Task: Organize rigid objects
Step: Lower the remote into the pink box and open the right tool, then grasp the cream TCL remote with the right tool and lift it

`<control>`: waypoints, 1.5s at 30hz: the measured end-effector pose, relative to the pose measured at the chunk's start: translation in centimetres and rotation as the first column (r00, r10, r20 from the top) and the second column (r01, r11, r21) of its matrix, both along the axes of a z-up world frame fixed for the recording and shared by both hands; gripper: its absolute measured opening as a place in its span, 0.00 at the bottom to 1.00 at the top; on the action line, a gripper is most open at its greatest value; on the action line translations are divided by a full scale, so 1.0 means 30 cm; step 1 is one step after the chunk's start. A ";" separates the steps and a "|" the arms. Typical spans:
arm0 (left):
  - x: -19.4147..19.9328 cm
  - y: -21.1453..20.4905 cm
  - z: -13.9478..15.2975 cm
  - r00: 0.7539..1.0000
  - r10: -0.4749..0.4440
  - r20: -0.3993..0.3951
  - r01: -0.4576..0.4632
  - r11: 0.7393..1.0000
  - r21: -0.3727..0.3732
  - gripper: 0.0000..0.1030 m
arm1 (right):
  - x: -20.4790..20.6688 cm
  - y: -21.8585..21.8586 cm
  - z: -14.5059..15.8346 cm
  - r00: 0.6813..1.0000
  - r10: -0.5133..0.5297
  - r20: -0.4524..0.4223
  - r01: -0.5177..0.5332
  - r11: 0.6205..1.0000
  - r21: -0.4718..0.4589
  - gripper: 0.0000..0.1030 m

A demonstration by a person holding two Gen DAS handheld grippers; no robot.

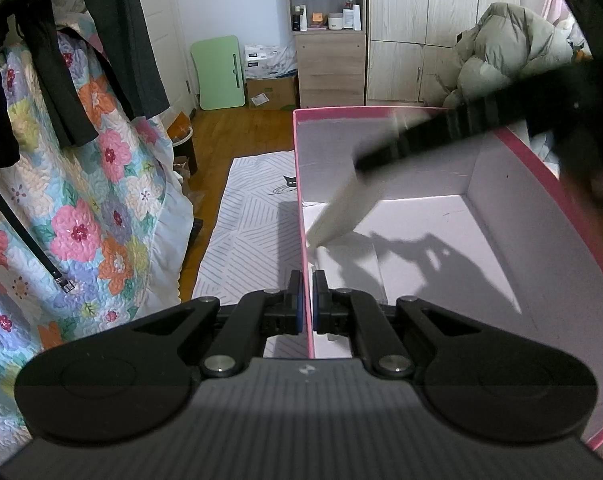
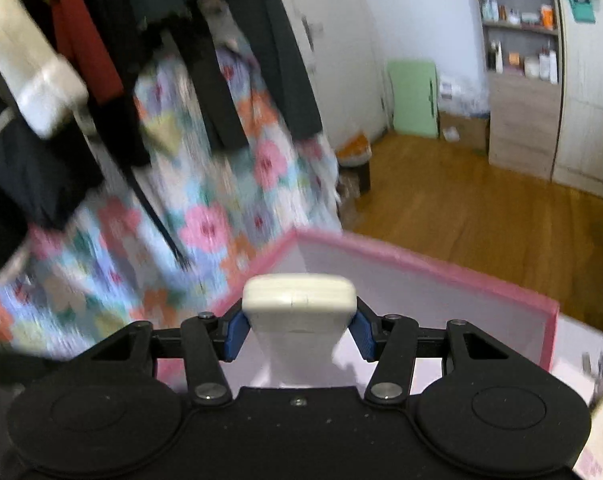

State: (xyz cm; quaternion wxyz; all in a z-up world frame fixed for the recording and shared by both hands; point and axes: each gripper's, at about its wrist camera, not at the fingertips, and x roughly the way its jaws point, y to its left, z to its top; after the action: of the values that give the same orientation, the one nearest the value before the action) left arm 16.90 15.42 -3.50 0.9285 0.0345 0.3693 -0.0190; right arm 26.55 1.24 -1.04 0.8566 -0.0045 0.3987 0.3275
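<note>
A pink-rimmed cardboard box [image 1: 513, 240] with a pale inside stands open in front of me. My left gripper [image 1: 307, 280] is shut on the box's left wall, one finger on each side of it. In from the upper right comes my right gripper [image 1: 377, 158], blurred and shut on a long white flat object [image 1: 337, 216]. That object's tip points down into the box's near left corner. In the right wrist view, the white object [image 2: 299, 300] sits between the blue pads [image 2: 235, 334] of the right gripper [image 2: 299, 326], above the box [image 2: 441, 270].
A floral quilt [image 1: 101, 200] and dark hanging clothes [image 1: 81, 60] fill the left. A striped mat [image 1: 253, 220] lies on the wooden floor [image 1: 237, 132] beside the box. A shelf unit [image 1: 327, 32], a wardrobe [image 1: 441, 20], a green board [image 1: 219, 72] and a puffy jacket [image 1: 505, 48] stand behind.
</note>
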 end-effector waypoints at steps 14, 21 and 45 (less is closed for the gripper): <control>-0.004 0.009 0.003 1.000 0.009 0.001 -0.009 1.000 -0.029 0.03 | -0.087 0.042 -0.037 0.990 0.112 -0.085 -0.129 0.965 -0.229 0.57; 0.003 0.018 0.000 1.000 0.010 0.000 -0.010 1.000 -0.030 0.03 | -0.102 0.069 -0.048 0.985 0.158 -0.068 -0.172 0.943 -0.286 0.58; 0.005 0.028 -0.003 1.000 0.017 -0.002 -0.017 0.998 -0.059 0.04 | -0.128 0.013 -0.041 0.941 0.250 -0.229 -0.276 0.957 -0.089 0.64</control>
State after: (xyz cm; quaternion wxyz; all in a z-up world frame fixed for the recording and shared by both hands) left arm 17.04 16.26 -3.60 0.9290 0.0039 0.3694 -0.0219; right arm 22.70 1.64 -2.27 0.7550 -0.0734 0.5040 0.4130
